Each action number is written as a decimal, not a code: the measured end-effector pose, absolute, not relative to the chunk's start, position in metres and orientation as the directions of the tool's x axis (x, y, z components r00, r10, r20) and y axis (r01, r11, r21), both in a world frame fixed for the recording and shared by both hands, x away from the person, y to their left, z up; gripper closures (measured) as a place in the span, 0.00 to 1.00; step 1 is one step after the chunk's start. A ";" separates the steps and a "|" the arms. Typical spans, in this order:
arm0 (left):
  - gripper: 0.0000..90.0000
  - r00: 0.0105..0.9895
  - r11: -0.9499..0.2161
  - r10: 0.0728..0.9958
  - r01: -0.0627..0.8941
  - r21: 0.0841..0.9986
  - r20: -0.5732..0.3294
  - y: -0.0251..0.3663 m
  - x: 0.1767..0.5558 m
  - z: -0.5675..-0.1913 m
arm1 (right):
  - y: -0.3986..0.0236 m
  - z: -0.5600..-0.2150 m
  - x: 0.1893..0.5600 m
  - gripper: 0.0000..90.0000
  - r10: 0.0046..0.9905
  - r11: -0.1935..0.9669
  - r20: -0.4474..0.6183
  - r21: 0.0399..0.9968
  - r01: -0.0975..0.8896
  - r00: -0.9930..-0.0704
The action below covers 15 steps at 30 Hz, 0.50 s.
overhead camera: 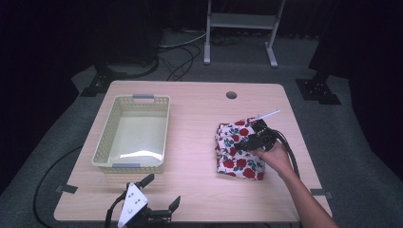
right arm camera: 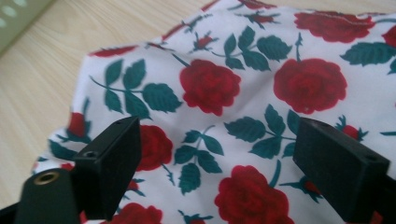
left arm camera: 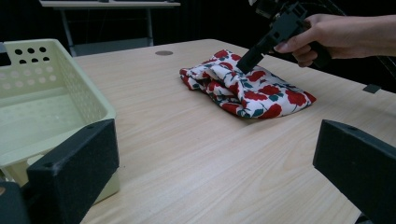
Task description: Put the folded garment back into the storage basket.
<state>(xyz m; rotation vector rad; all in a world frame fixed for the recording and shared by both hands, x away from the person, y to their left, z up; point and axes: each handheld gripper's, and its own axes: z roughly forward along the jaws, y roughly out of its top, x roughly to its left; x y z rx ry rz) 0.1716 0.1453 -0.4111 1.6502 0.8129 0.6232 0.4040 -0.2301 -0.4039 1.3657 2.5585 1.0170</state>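
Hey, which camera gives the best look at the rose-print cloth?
The left gripper view: the whole folded cloth lies on the table, seen from the side. The high view shows it smaller, partly under the right gripper. The right gripper view shows its print close up.

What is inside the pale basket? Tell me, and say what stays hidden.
The basket holds nothing visible: its bare pale floor shows in the high view. In the left gripper view, its near wall and the left gripper's jaw cover the closest strip of floor.
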 end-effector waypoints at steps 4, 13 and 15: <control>0.00 0.621 -0.126 0.784 0.185 0.974 -0.017 0.146 0.172 -0.411 | -0.228 -0.409 0.404 0.23 0.773 0.412 0.196 0.568 0.712 -0.604; 0.00 0.622 -0.132 0.783 0.189 0.973 -0.015 0.144 0.172 -0.412 | -0.218 -0.422 0.391 0.41 0.790 0.485 0.027 0.583 0.651 -0.613; 0.00 0.623 -0.135 0.782 0.188 0.973 -0.012 0.144 0.173 -0.412 | -0.217 -0.422 0.390 0.44 0.793 0.486 0.022 0.582 0.653 -0.609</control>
